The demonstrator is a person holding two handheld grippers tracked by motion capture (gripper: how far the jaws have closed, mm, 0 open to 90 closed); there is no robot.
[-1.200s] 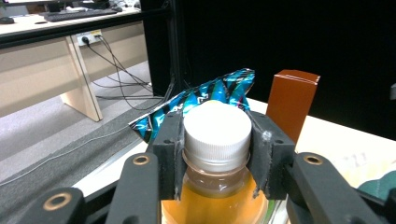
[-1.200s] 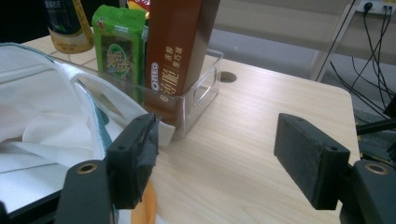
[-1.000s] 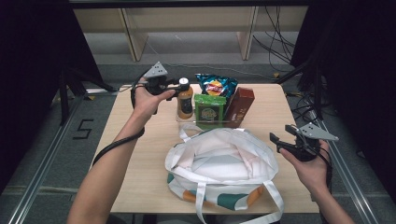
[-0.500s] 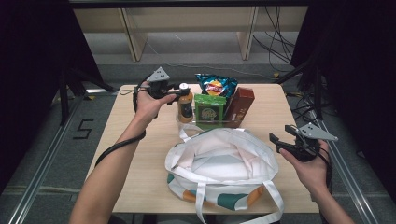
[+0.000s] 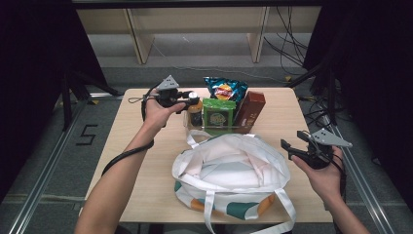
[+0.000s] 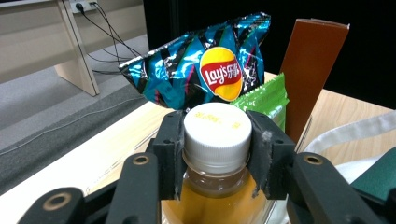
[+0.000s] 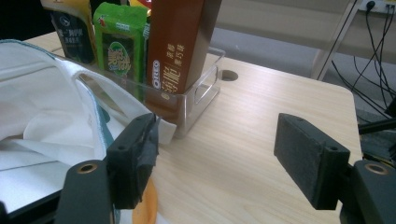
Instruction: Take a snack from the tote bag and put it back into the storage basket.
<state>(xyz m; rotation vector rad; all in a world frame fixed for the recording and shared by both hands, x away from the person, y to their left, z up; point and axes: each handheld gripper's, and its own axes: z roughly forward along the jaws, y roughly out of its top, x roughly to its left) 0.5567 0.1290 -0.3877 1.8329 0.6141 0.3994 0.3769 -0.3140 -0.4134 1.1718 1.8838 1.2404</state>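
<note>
The neck and white cap of a bottle point(image 6: 217, 140) of amber drink are being clamped between the jaws of the left gripper point(image 6: 215, 154), roughly half closed, with the pads pressing on both sides just under the cap. The bottle is standing at the left end of a clear tray point(image 5: 195, 127) at the far side of the bench point(image 5: 146, 195), just beside a green packet point(image 5: 218, 113), with a blue bag of crisps point(image 5: 225, 88) behind and a brown carton point(image 5: 250, 108) further along the tray.

The grip is being taken high and narrow, on smooth plastic. If the bottle is being lifted from here, it could swing below the jaws and knock the green packet, or slip down until only the cap's rim is caught. A tilted lift could also drag the bottle against the tray wall.

The left hand point(image 5: 157, 108) is being held level over the far left of the bench, forearm stretched forward, gripper pointing sideways towards the tray.

The right gripper point(image 5: 298, 151) is being held wide open with nothing between its jaws, resting in an upturned palm at the right edge of the bench, beside the open white bag point(image 5: 234, 180), which is lying near the front.
</note>
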